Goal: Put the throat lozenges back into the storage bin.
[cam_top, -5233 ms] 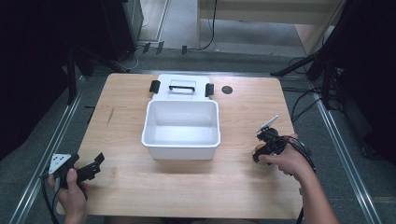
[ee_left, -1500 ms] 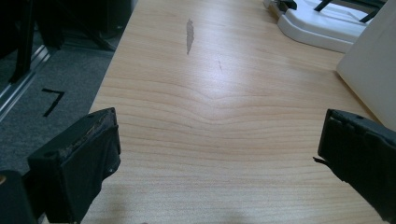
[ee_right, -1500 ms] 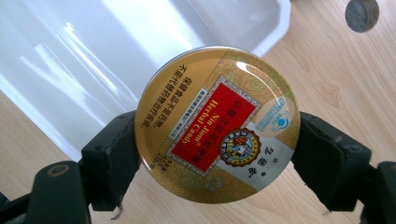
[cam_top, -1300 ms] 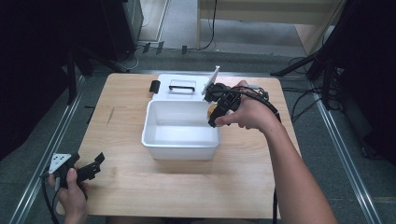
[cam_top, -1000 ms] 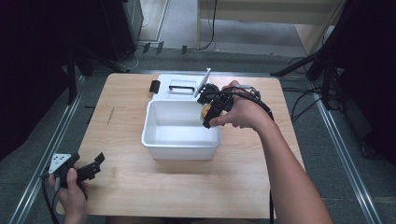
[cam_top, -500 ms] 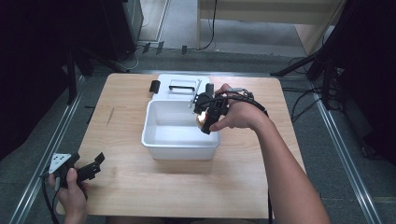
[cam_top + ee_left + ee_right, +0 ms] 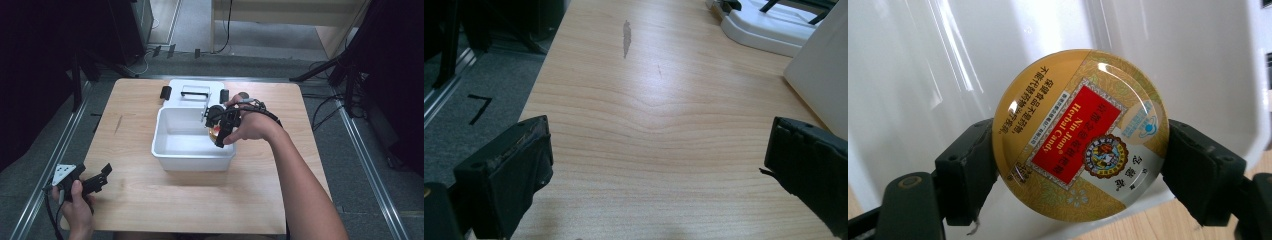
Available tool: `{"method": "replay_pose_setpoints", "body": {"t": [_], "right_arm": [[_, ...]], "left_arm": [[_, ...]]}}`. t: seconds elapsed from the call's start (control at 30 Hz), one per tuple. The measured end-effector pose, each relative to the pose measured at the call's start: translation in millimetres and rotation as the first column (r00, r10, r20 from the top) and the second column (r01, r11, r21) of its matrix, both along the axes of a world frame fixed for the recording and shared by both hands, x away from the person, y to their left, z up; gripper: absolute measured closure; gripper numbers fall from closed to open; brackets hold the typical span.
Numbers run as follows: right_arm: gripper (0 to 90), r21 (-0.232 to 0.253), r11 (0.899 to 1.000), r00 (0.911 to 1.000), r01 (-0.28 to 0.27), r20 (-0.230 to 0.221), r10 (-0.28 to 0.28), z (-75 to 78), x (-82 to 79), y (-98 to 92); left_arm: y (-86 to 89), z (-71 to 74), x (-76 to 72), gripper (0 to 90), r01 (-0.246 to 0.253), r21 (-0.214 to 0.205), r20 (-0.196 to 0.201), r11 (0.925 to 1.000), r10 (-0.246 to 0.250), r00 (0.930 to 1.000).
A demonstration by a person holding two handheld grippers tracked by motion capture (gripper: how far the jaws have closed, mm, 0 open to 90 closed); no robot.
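High view: overhead, facing forward across whole desk. Left gripper view: low, close over desk's left edge. Both share the white bin. Right gripper view: inside bin.

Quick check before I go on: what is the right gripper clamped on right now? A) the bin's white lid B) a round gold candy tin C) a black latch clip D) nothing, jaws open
B: in the right gripper view the jaws press both sides of the round gold candy tin, held over the white bin.
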State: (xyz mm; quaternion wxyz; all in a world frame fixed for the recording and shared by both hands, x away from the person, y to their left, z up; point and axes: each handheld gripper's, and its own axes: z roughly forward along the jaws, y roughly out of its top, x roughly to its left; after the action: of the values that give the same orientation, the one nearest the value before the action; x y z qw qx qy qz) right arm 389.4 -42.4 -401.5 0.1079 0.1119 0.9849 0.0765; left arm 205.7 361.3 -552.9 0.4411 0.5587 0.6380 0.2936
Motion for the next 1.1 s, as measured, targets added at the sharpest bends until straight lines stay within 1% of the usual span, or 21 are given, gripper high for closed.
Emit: {"method": "replay_pose_setpoints", "body": {"t": [0.13,0.37,0.43,0.5,0.53,0.57,0.6,0.63,0.7,0.73,0.8,1.1], "right_arm": [[20.9,-0.001,1.0,1.0,-0.003,-0.008,0.003,-6.7,1.5,0.2],[20.9,-0.024,1.0,0.9997,-0.011,-0.02,0.011,-17.7,3.1,2.6],[20.9,-0.029,0.999,0.9996,-0.022,-0.021,0.021,-21.3,4.5,3.4],[20.8,-0.038,0.999,0.9995,-0.017,-0.026,0.016,-25.6,5.2,4.6],[20.9,-0.043,0.999,0.9995,-0.013,-0.028,0.012,-27.2,5.0,5.0],[20.8,-0.051,0.998,0.9993,-0.02,-0.032,0.019,-30.7,5.5,6.2],[20.9,-0.062,0.998,0.9994,-0.013,-0.033,0.011,-31.9,5.1,6.8],[20.9,-0.062,0.998,0.9992,-0.025,-0.031,0.023,-34.8,6.2,7.6],[20.9,-0.077,0.997,0.9992,-0.028,-0.03,0.026,-37.0,6.3,9.5],[20.9,-0.087,0.996,0.9994,-0.019,-0.029,0.017,-37.3,5.7,10.3],[20.8,-0.1,0.994,0.999,-0.038,-0.025,0.036,-39.2,6.0,12.0],[20.7,-0.152,0.988,0.9985,-0.039,-0.043,0.033,-46.0,7.2,18.3]], "left_arm": [[0.0,0.1,-0.2,0.0,0.001,0.0,-0.002,1.0,-0.001,1.0],[0.2,0.0,-0.1,0.0,0.002,0.002,-0.002,1.0,-0.002,1.0],[0.0,0.0,-0.1,0.0,0.002,0.002,-0.002,1.0,-0.002,1.0],[0.0,0.0,-0.1,0.0,0.002,0.002,-0.002,1.0,-0.002,1.0],[0.1,0.0,-0.1,0.0,0.002,0.001,-0.002,1.0,-0.002,1.0],[0.0,0.0,-0.1,0.0,0.001,0.001,-0.003,1.0,-0.001,1.0],[0.0,0.1,0.0,0.0,0.001,0.001,-0.004,1.0,-0.001,1.0],[0.0,0.0,0.2,0.0,0.001,0.001,-0.003,1.0,-0.001,1.0],[-0.2,0.0,0.2,0.0,0.0,-0.001,-0.003,1.0,0.0,1.0],[-0.1,0.0,0.2,0.0,0.0,-0.001,-0.004,1.0,0.0,1.0],[0.0,-0.1,0.3,0.0,0.002,-0.002,-0.004,1.0,-0.002,1.0],[0.0,-0.1,0.3,0.0,0.003,-0.002,-0.005,1.0,-0.003,1.0]]}}
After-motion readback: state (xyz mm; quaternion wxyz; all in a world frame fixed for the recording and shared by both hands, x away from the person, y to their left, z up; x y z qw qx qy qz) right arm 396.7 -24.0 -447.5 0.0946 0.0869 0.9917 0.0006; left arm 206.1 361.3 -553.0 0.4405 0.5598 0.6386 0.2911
